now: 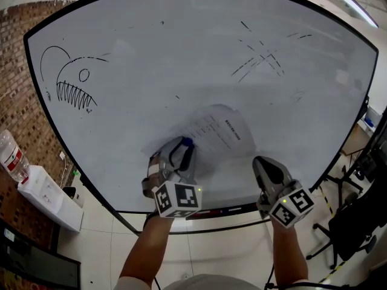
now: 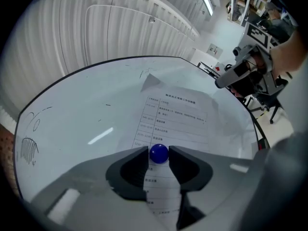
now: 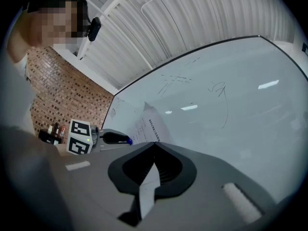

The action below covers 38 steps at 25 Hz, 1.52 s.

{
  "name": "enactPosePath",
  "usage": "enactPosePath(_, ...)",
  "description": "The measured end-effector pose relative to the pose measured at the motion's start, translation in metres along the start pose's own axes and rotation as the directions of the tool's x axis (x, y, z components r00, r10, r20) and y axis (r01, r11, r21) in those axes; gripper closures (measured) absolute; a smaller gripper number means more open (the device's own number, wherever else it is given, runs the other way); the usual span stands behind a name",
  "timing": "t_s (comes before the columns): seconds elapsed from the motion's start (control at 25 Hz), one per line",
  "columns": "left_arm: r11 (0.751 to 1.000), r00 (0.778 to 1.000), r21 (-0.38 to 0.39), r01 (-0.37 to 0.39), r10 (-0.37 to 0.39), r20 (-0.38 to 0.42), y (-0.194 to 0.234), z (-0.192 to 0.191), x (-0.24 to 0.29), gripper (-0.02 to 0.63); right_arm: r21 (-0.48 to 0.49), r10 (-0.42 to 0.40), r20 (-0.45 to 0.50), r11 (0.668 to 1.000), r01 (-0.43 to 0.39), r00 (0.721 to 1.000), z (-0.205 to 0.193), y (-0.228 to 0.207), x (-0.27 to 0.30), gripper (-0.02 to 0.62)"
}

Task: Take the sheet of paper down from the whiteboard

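Note:
A printed sheet of paper (image 1: 221,132) hangs on the whiteboard (image 1: 151,47), with its top corner curled away from the board. A blue ball magnet (image 2: 159,153) pins its lower part. My left gripper (image 1: 181,145) is at the sheet's lower left. Its jaws stand open around the magnet, which nearly fills the gap between the fingertips (image 2: 139,154). My right gripper (image 1: 260,161) is at the sheet's lower right corner and is shut on it. In the right gripper view a strip of the paper (image 3: 150,179) runs back between the closed jaws.
The board carries a drawn fish (image 1: 69,80) at the left and scribbled lines (image 1: 260,56) at the upper right. A brick wall, a plastic bottle (image 1: 11,156) and a white box (image 1: 45,195) lie to the left. An office chair (image 1: 351,222) stands at the right.

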<state>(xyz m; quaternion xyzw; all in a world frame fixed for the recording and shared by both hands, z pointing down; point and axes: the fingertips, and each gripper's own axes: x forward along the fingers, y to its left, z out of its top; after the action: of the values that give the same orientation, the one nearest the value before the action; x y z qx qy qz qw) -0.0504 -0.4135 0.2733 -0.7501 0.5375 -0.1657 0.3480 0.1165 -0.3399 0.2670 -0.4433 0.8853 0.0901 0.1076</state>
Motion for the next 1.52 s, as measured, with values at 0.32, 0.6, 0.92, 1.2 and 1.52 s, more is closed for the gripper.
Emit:
enactPosePath(0.32,0.996,0.999,-0.087,0.034,-0.032,0.022,-0.001,0.0,-0.001,0.477,-0.062,-0.069,-0.054,0.996,0.066,0.996,-0.016,-0.024,-0.002,0.58)
enactPosePath(0.6,0.991,0.999,-0.126,0.044,-0.04,0.032,0.001,0.0,-0.002,0.477,-0.036,-0.038,-0.134,0.999,0.033,0.99,-0.041,-0.039,0.015,0.396)
enactPosePath(0.92,0.988,0.998,-0.142,0.055,-0.05,0.041,0.001,0.001,-0.001,0.477,-0.026,-0.034,-0.093,0.999,0.031,0.995,-0.032,-0.037,0.01,0.586)
enactPosePath(1.2,0.978,0.996,-0.193,0.073,-0.063,0.058,0.002,0.002,-0.002,0.477,-0.028,-0.026,-0.087,0.999,0.024,0.996,-0.028,-0.035,0.005,0.588)
enactPosePath(1.52,0.927,0.984,-0.337,0.166,-0.132,0.122,0.003,0.008,-0.012,0.477,-0.027,-0.036,-0.089,0.999,0.034,0.995,-0.024,-0.031,-0.007,0.588)
